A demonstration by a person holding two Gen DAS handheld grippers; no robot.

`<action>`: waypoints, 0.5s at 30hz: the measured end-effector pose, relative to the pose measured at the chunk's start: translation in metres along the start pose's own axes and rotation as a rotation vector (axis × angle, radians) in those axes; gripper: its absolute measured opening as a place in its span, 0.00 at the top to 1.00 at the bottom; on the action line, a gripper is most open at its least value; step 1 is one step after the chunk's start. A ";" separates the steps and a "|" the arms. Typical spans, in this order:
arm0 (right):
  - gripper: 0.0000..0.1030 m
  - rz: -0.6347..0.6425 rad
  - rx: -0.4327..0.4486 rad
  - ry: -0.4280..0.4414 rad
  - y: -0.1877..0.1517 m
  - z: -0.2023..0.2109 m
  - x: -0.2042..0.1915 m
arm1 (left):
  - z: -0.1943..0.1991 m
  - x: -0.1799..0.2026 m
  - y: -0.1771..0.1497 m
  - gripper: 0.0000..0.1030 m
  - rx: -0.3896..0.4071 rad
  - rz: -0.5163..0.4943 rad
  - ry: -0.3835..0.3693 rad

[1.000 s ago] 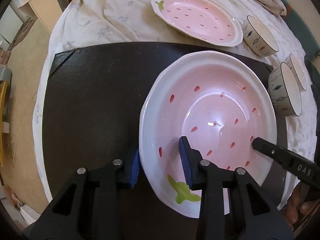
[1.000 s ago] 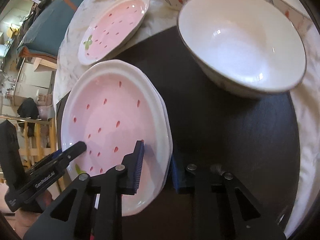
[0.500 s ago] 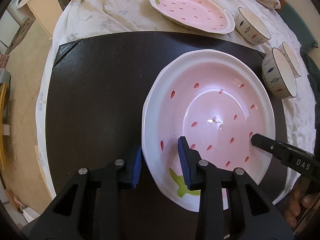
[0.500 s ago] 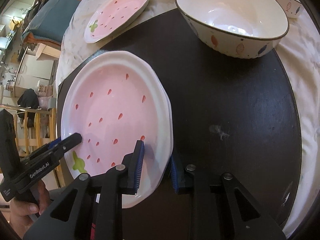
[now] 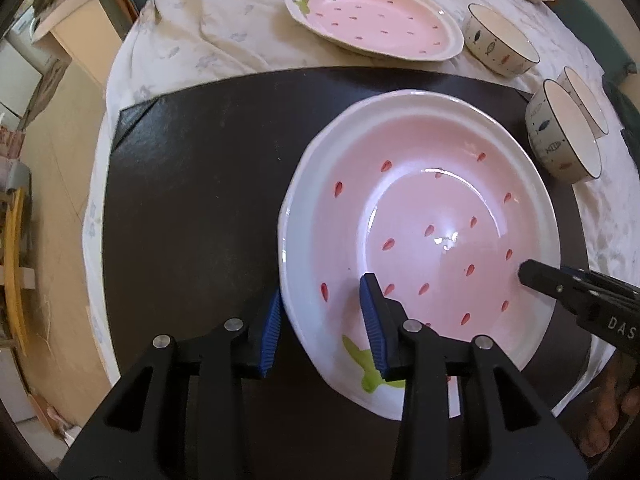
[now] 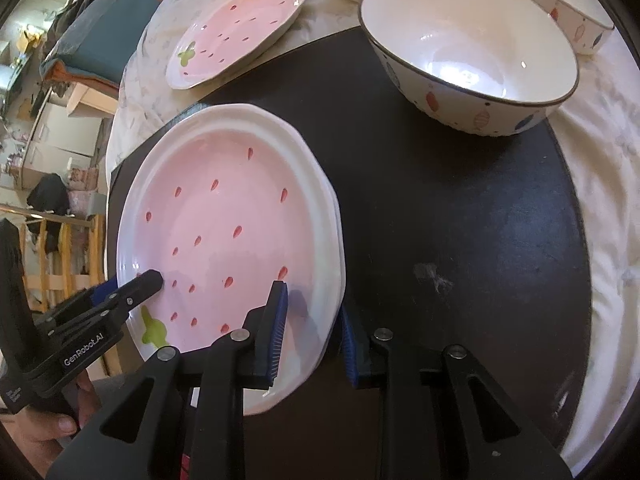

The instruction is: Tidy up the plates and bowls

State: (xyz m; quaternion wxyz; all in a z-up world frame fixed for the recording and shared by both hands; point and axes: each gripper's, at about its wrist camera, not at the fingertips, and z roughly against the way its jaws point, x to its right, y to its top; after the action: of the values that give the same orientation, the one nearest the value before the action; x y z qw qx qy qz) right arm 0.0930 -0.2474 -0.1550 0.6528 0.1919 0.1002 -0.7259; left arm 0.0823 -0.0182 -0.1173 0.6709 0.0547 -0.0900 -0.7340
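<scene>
A pink strawberry-pattern plate (image 5: 432,200) lies on the black mat (image 5: 192,200). A second rim shows just beneath its right edge in the right wrist view. My left gripper (image 5: 322,316) straddles its near-left rim, one blue pad outside and one inside. Its jaws are opening, and the pads still look to touch the rim. My right gripper (image 6: 312,328) straddles the opposite rim of the same plate (image 6: 224,208) in the same way. Its jaws are also opening. Each gripper shows in the other's view, the left gripper (image 6: 132,286) at the far rim.
A matching pink plate (image 5: 372,20) rests on the white cloth behind the mat. A large fish-pattern bowl (image 6: 468,52) stands at the mat's far right edge, with two more bowls (image 5: 500,40) nearby. A person's hand (image 6: 40,432) holds the left gripper.
Both views have drawn back from the far plate and bowls, which look smaller. The pink plate has stayed between both pairs of pads, which have spread a touch.
</scene>
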 end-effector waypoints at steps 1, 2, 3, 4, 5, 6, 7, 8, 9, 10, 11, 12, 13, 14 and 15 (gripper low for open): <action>0.72 0.009 0.006 -0.010 0.001 0.000 -0.004 | 0.001 -0.002 0.000 0.65 0.003 0.008 0.004; 0.72 0.020 0.013 -0.019 -0.001 0.002 -0.006 | 0.002 -0.005 0.001 0.62 0.008 0.021 0.008; 0.72 0.025 0.020 -0.025 -0.002 0.003 -0.006 | 0.003 -0.008 0.001 0.61 0.014 0.033 0.012; 0.72 0.023 0.025 -0.030 -0.003 0.005 -0.006 | 0.004 -0.010 0.002 0.60 0.020 0.042 0.015; 0.72 0.016 0.030 -0.033 -0.003 0.006 -0.006 | 0.006 -0.013 0.003 0.59 0.029 0.052 0.019; 0.72 0.012 0.040 -0.031 -0.004 0.008 -0.006 | 0.007 -0.015 0.004 0.58 0.039 0.059 0.021; 0.72 0.013 0.046 -0.031 -0.004 0.010 -0.006 | 0.008 -0.016 0.005 0.54 0.046 0.063 0.020; 0.72 0.014 0.061 -0.036 -0.004 0.014 -0.006 | 0.010 -0.017 0.005 0.51 0.057 0.066 0.019; 0.72 0.012 0.070 -0.037 -0.004 0.016 -0.006 | 0.013 -0.019 0.006 0.50 0.075 0.068 0.013; 0.72 0.008 0.079 -0.033 -0.004 0.019 -0.006 | 0.015 -0.019 0.006 0.50 0.086 0.066 0.009; 0.72 0.005 0.085 -0.031 -0.004 0.020 -0.006 | 0.018 -0.019 0.008 0.50 0.097 0.063 0.012; 0.72 0.001 0.095 -0.034 -0.005 0.023 -0.005 | 0.023 -0.019 0.009 0.50 0.119 0.060 0.025; 0.72 -0.001 0.102 -0.035 -0.005 0.025 -0.006 | 0.026 -0.021 0.008 0.48 0.138 0.062 0.030; 0.72 0.005 0.112 -0.029 -0.005 0.028 -0.008 | 0.030 -0.022 0.008 0.44 0.158 0.067 0.035; 0.72 0.015 0.124 -0.022 -0.005 0.031 -0.010 | 0.035 -0.023 0.009 0.41 0.187 0.077 0.041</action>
State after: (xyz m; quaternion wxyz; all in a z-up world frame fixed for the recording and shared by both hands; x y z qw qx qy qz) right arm 0.0845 -0.2497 -0.1231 0.6461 0.2248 0.0462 -0.7280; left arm 0.0857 0.0057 -0.0819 0.6922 0.1287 -0.1462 -0.6949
